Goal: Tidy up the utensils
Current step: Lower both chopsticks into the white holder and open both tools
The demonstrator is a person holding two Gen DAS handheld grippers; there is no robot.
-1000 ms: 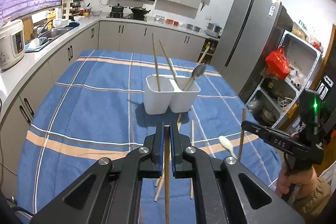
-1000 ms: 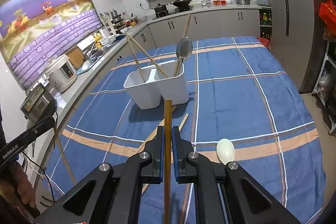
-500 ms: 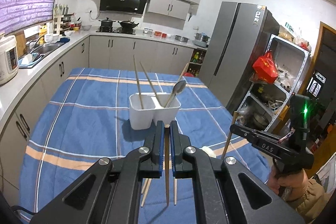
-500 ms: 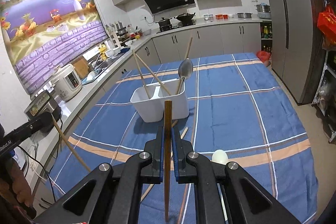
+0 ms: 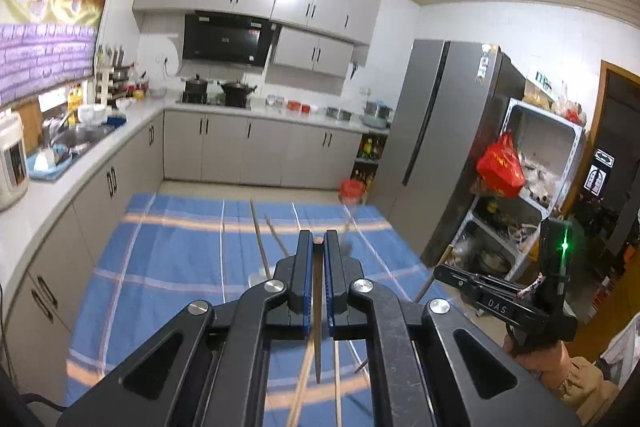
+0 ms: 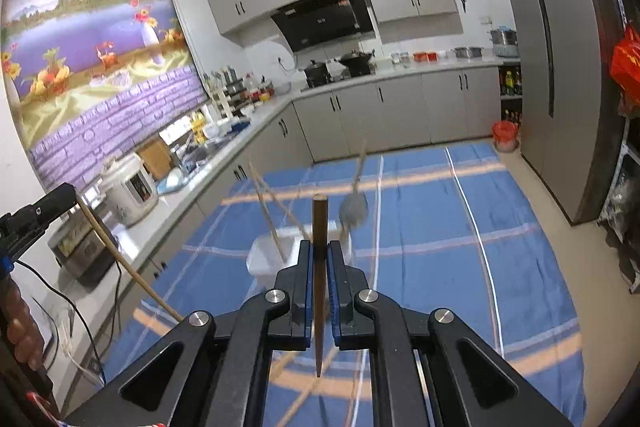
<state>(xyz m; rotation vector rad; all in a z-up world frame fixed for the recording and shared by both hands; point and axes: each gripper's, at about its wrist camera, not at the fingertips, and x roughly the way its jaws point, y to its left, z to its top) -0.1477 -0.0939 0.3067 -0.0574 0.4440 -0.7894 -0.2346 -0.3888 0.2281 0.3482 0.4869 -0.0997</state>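
My left gripper [image 5: 318, 247] is shut on a wooden chopstick [image 5: 317, 323], held well above the blue striped tablecloth [image 5: 176, 259]. My right gripper [image 6: 319, 251] is shut on a darker wooden chopstick [image 6: 319, 267], also raised. The white two-compartment holder [image 6: 266, 259] stands on the cloth ahead, with two chopsticks [image 6: 268, 211] in it and a metal spoon [image 6: 354, 213]. In the left wrist view the holder [image 5: 258, 279] is mostly hidden behind my fingers. Each gripper shows in the other view, the right one [image 5: 500, 303] and the left one [image 6: 36, 215], each holding its chopstick.
Loose chopsticks [image 5: 304, 387] lie on the cloth below my left gripper. A kitchen counter with a rice cooker [image 6: 128, 191] and sink runs along the left. A grey refrigerator [image 5: 444, 151] and a metal rack [image 5: 532, 187] stand to the right.
Both grippers have risen and tilted upward with their chopsticks, so the holder sits lower and farther in view. The views are blurred by motion.
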